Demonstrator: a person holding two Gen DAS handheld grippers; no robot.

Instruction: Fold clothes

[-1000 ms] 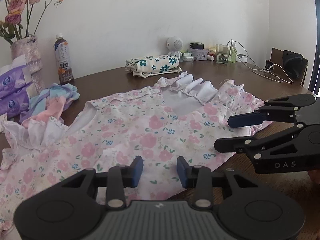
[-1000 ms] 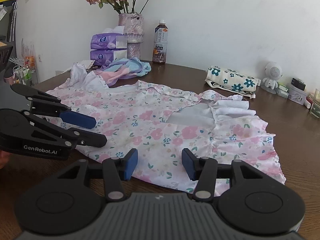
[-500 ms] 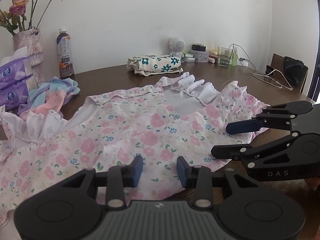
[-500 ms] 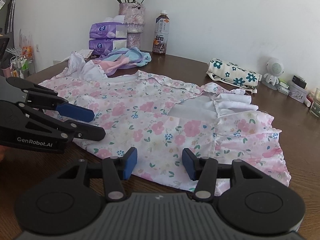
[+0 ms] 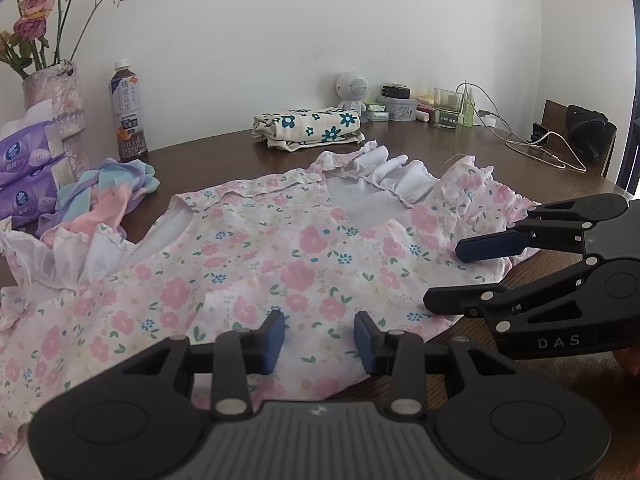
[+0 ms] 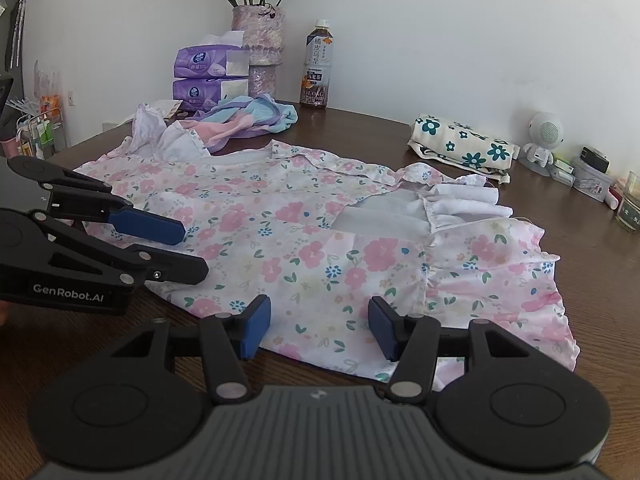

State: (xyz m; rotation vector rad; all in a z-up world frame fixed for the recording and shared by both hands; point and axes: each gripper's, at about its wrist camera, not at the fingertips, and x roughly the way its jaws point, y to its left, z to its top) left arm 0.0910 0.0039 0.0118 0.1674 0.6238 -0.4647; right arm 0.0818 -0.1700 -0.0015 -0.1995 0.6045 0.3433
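1. Left wrist view is showing the left tool (image 5: 320, 336) hovering with its fingers spread over the near hem of the floral dress (image 5: 280, 256), pinching nothing.
2. Right tool (image 6: 318, 326) is likewise hanging spread over the dress's near edge, gripping nothing.
3. Dress is lying flat across the middle of the dark worktop (image 6: 360, 128), its ruffled edges reaching out to left and right.
4. Bare wood is showing on the near side, under both tools, and to the far right.
5. Folded flowered cloth (image 6: 464, 148), a bottle (image 6: 316, 70), tissue packs (image 6: 208, 76) and a pastel garment (image 6: 248, 118) are crowding the far edge.
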